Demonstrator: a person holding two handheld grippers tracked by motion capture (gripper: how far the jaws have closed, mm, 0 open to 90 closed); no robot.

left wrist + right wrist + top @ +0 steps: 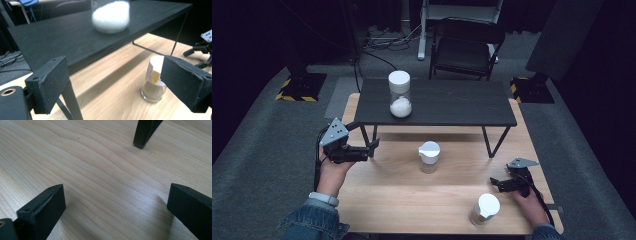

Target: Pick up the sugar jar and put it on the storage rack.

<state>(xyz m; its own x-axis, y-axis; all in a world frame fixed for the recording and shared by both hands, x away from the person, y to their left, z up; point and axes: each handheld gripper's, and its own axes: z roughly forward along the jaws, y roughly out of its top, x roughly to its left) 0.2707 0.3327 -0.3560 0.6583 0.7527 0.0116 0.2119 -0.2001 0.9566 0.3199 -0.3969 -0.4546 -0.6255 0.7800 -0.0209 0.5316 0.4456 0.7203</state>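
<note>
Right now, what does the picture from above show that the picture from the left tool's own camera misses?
The high view alone shows the jar near the table's front edge, the chair and the person's hands. The left gripper view alone shows the yellow opening in the middle jar's lid. Both show that jar, the tall jar of white grains on the black shelf, the wooden table and the right tool.

In the left gripper view the tall jar (111, 15) on the black shelf (62, 35) was blurred and cut off by the top edge. One jaw hid part of the small jar (153, 82). In the right gripper view, a black leg (143, 132) ran off the top.
</note>
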